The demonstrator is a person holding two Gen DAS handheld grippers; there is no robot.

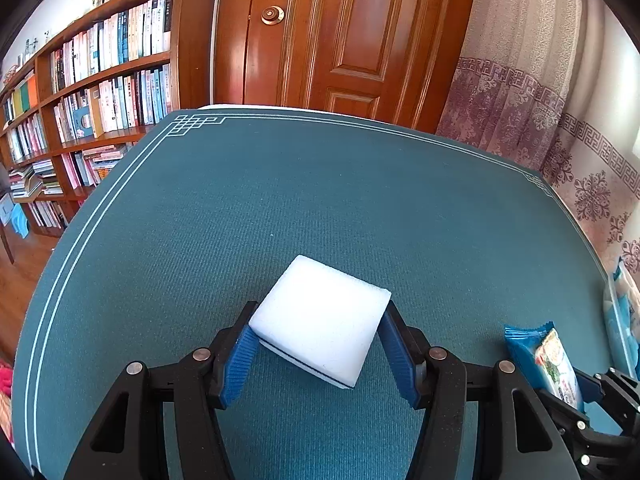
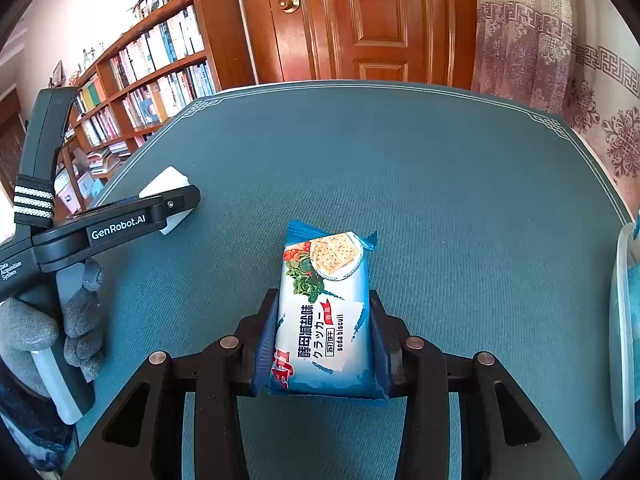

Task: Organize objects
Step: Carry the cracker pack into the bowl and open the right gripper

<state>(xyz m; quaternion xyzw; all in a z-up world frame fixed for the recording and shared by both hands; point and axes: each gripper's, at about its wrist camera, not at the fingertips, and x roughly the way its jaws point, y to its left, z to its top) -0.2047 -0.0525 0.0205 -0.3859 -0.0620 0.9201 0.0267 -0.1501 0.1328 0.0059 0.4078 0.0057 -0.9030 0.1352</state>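
While the left claw (image 1: pixel 318 354) clamps a white sponge (image 1: pixel 320 320), right claw (image 2: pixel 322 344) clasps biscuit packet (image 2: pixel 324 312), gloved hand (image 2: pixel 60 320) seen only from right.

The white rectangular foam sponge (image 1: pixel 320 324) lies on the teal cloth-covered tabletop (image 1: pixel 320 200), left of the blue plastic soda biscuit packet (image 2: pixel 324 312). Behind the tabletop stand the brown wooden bookshelf (image 1: pixel 100 92) and brown panelled wooden door (image 1: pixel 340 32).

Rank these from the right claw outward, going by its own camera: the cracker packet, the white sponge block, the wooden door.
1. Cracker packet: gripped in the right claw.
2. White sponge block: on the table's left side, in the other claw.
3. Wooden door: beyond the table's far edge.
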